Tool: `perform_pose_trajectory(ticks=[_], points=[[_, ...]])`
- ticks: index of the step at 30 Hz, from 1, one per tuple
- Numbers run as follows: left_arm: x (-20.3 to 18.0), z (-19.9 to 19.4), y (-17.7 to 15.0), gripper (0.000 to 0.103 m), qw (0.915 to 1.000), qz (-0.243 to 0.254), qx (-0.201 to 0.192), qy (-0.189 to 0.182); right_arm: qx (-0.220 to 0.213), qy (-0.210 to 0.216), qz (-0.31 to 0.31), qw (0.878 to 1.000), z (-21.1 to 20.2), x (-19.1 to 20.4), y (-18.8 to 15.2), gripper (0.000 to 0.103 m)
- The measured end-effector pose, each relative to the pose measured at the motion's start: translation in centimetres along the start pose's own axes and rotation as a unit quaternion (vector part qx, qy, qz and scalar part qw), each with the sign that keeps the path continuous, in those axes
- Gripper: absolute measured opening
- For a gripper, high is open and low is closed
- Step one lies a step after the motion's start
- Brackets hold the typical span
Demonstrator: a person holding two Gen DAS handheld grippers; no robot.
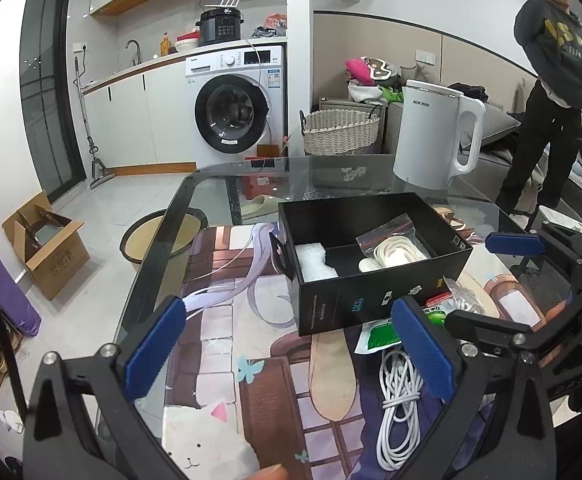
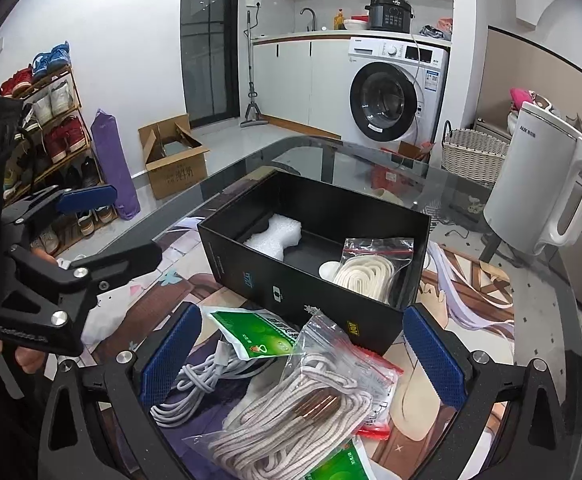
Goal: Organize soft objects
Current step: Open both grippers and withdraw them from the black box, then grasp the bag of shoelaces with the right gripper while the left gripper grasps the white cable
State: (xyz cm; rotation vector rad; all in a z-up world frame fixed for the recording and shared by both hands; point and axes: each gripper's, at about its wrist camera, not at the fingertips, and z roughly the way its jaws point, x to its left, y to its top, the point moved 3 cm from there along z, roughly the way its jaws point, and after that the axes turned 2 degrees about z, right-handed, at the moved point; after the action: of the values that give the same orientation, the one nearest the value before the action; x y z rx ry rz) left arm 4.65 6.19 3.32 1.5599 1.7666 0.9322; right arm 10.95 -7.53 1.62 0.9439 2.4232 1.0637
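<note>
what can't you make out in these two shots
- Right wrist view: the lower end of the bagged grey rope is cut off by the bottom edge.
- Left wrist view: the green packet is partly hidden behind the left hand-held gripper finger.
- Both views: print on the black box is too small to read.

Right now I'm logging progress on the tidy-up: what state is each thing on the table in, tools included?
Black box: open, no lid on.
Foam block: inside the box.
Bagged cream cord: inside the box.
Bagged striped rope: on the table, between the right tool's fingers, not gripped.
White cable bundle: coiled, on the table.
Green packet: on the table, outside the box.
Left tool: open.
Right tool: open.
</note>
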Motion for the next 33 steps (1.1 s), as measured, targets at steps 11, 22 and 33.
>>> perform_pose_trajectory(ticks=[11, 22, 33], points=[[-0.9, 0.9, -1.3, 0.103, 0.9996, 0.013, 0.024, -0.009, 0.015, 0.008, 0.012, 1.000, -0.9, -2.4, -1.9, 0.102], [-2.8, 2.1, -2.9, 0.103, 0.9964, 0.037, 0.066, -0.036, 0.077, 0.032, 0.016, 0.996, 0.8, -2.4, -4.8, 0.102], [-3.5, 3.4, -4.2, 0.103, 0.9924, 0.046, 0.100, -0.055, 0.105, 0.056, 0.033, 0.992, 3.1, -1.6, -5.7, 0.101]])
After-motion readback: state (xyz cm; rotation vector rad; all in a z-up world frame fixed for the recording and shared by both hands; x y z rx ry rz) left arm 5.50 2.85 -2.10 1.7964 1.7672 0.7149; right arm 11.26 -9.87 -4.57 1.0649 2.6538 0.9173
